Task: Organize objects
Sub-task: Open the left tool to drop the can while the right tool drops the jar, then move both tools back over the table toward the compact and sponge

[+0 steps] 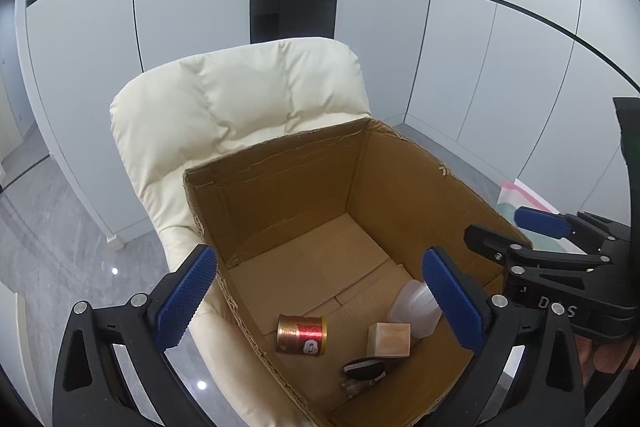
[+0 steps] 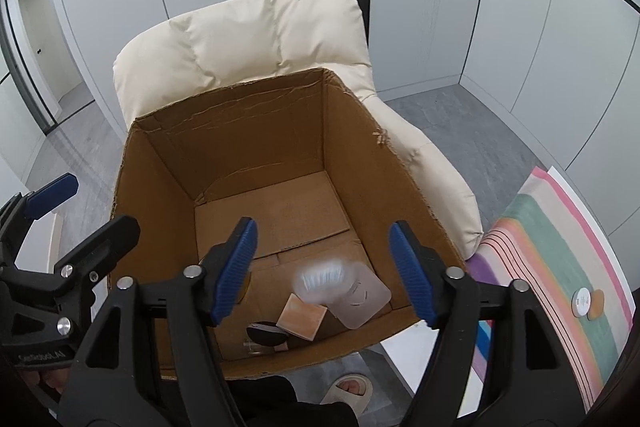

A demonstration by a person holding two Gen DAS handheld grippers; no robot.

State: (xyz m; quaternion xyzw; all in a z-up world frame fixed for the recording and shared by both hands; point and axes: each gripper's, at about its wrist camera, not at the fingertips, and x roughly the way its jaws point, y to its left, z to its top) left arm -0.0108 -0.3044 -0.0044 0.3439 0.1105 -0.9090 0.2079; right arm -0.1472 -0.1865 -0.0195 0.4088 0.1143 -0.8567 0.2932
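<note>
Both your left claw [image 1: 320, 301] and right claw [image 2: 323, 273] gape empty; the light, slick plastic bottle [image 2: 352, 293] at the box's [image 2: 280, 131] five o'clock wants gripping across its flat sides.

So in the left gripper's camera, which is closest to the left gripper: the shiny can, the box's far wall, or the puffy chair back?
1. The can, lying on the box floor near the left gripper.
2. The far wall of the cardboard box, farther back.
3. The chair back, behind the box, farthest.

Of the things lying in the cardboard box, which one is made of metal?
The gold and red cylindrical tin, lying on its side near the box's left wall. The others are a translucent plastic bottle, a pale beige cube and a dark rounded item.
</note>
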